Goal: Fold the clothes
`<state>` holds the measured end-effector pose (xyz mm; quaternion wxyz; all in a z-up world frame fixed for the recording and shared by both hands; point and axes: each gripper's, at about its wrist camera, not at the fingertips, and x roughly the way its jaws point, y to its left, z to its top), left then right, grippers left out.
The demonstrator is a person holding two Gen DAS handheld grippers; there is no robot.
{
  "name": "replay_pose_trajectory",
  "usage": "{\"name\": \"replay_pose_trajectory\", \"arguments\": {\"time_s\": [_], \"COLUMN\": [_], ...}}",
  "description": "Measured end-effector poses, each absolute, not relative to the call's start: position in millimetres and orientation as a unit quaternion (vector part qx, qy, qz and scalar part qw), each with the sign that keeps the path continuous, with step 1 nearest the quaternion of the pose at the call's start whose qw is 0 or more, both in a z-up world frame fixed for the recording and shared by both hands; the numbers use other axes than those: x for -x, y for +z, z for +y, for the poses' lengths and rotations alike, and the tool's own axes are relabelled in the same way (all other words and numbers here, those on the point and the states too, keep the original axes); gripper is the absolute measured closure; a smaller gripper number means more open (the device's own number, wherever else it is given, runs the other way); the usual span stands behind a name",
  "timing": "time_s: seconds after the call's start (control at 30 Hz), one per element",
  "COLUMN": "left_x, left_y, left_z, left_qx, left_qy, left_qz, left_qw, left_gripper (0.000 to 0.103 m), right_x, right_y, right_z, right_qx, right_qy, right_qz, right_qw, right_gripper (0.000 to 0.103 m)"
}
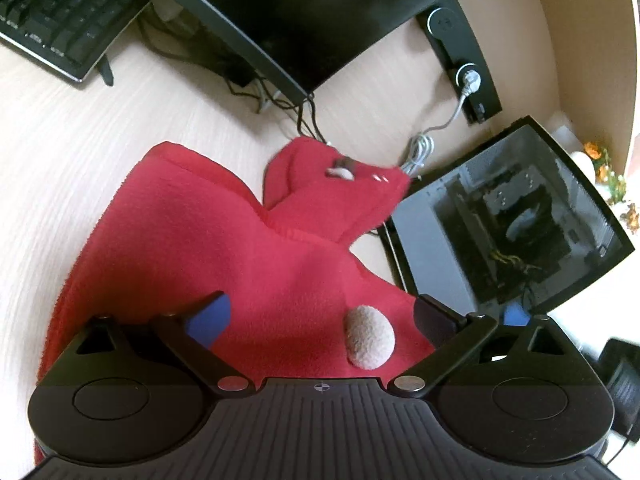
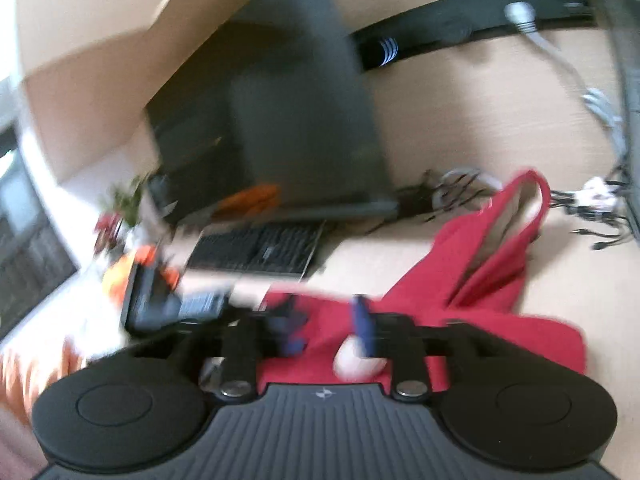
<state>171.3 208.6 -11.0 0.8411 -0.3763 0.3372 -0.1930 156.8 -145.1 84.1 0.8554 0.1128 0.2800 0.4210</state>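
Observation:
A red fleece garment [image 1: 224, 240] with a pale round patch [image 1: 369, 342] lies on the light wood desk [image 1: 60, 152]. A sleeve or hood end [image 1: 340, 184] stretches toward the back. My left gripper [image 1: 320, 316] is open, its blue-padded fingers [image 1: 210, 318] spread wide just above the cloth near the patch. In the blurred right wrist view the same red garment [image 2: 472, 280] lies ahead, one part raised in a loop [image 2: 524, 196]. My right gripper [image 2: 330, 330] hangs over the cloth with a moderate gap between its fingers [image 2: 366, 328], by the pale patch [image 2: 354, 364].
A black monitor [image 1: 304, 12] and keyboard [image 1: 60, 12] stand at the back left. A glass-sided computer case [image 1: 520, 224] stands at right. A black power strip [image 1: 460, 56] and cables [image 1: 420, 152] lie behind the garment. The right wrist view shows the monitor [image 2: 288, 120], keyboard [image 2: 260, 252] and tangled cables [image 2: 592, 200].

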Motion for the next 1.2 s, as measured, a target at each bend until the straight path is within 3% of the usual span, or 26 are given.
{"name": "replay_pose_trajectory", "arguments": {"time_s": [0.03,0.27,0.5,0.53,0.67,0.9,0.97,1.0,1.2], "left_x": [-171,-166,-166,-166,-162,-159,-157,-156,-154], "left_y": [-11,-8,-3,-2,0,-2,-2,-2,-10], "left_z": [207,190,178,177,175,173,172,172,178], "left_qx": [0.373,0.324,0.271,0.267,0.248,0.235,0.231,0.229,0.247], "left_qy": [-0.191,-0.170,-0.158,-0.156,-0.157,-0.159,-0.161,-0.162,-0.180], "left_qz": [0.338,0.345,0.371,0.376,0.385,0.386,0.385,0.384,0.369], "left_qw": [0.843,0.864,0.874,0.873,0.875,0.878,0.879,0.880,0.878], "left_gripper": [0.002,0.002,0.002,0.002,0.002,0.002,0.002,0.002,0.000], "right_x": [-174,-297,-382,-391,-420,-439,-443,-439,-330], "right_y": [83,67,45,42,34,17,11,16,120], "right_z": [-150,-184,-153,-146,-122,-98,-93,-94,-108], "right_qx": [-0.139,-0.311,-0.295,-0.292,-0.283,-0.243,-0.234,-0.230,-0.191], "right_qy": [0.404,0.281,0.237,0.235,0.244,0.216,0.205,0.211,0.388], "right_qz": [0.289,0.347,0.357,0.357,0.354,0.371,0.375,0.368,0.256], "right_qw": [0.857,0.839,0.854,0.856,0.857,0.870,0.873,0.876,0.865], "right_gripper": [0.041,0.041,0.042,0.044,0.070,0.072,0.091,0.091,0.094]}}
